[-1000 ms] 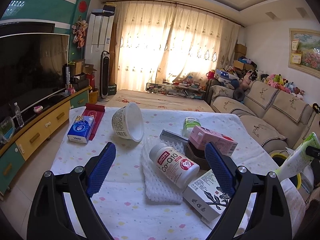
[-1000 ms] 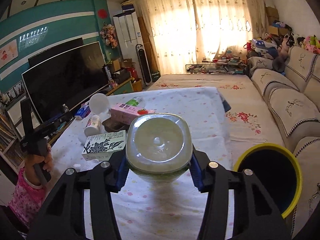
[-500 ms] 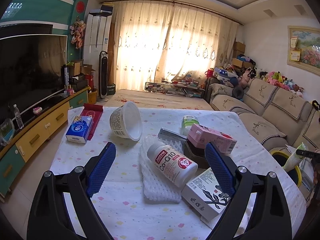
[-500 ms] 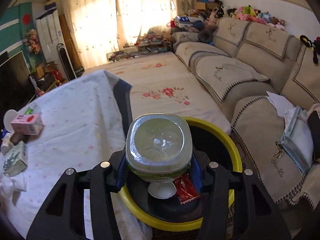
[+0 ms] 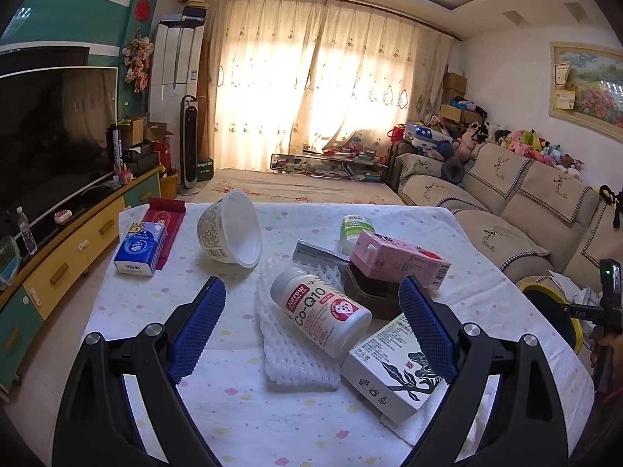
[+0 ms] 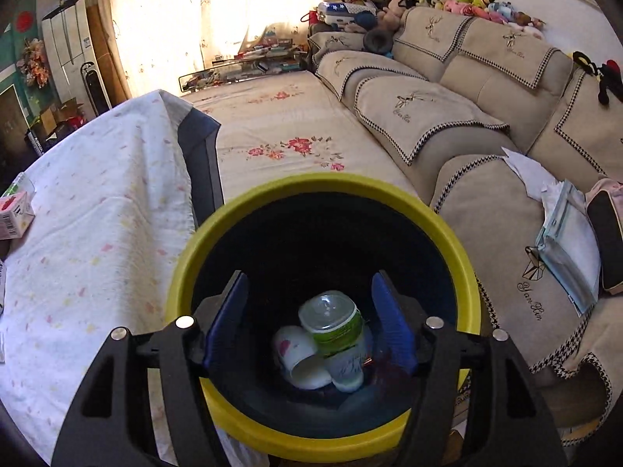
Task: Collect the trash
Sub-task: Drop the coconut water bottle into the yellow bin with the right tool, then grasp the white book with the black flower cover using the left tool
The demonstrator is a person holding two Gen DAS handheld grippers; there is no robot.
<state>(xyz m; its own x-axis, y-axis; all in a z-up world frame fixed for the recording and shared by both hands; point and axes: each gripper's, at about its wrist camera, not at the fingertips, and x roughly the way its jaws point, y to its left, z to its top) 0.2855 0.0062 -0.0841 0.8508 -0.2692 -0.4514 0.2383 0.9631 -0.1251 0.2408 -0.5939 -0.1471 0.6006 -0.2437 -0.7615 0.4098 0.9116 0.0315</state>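
My right gripper (image 6: 309, 317) hangs over the yellow-rimmed black bin (image 6: 202, 241), jaws opening, nothing pressed between the blue pads. A clear bottle with a green label (image 6: 333, 321) lies inside the bin, free of the pads, on a white cup (image 6: 300, 358) and other trash. My left gripper (image 5: 311, 334) stands open above the table, its pads either side of a white Co-Q10 bottle (image 5: 321, 317) that lies on white foam netting (image 5: 296, 354). Around it are a black-and-white box (image 5: 393, 369), a pink carton (image 5: 399, 258), a dark tray (image 5: 370, 295), a white bowl (image 5: 231, 227) and a green-and-white bottle (image 5: 356, 229).
A blue tissue pack (image 5: 140, 249) and a red pouch (image 5: 163, 218) sit at the table's far left. The beige sofa (image 6: 486, 124) runs beside the bin, with papers (image 6: 564, 241) on it. A TV cabinet (image 5: 58, 257) lines the left wall. The bin (image 5: 553, 311) stands off the table's right edge.
My right gripper swung from over the table to above the bin and tilted down. Its jaws parted and the green-label bottle dropped into the bin. The left gripper stayed put.
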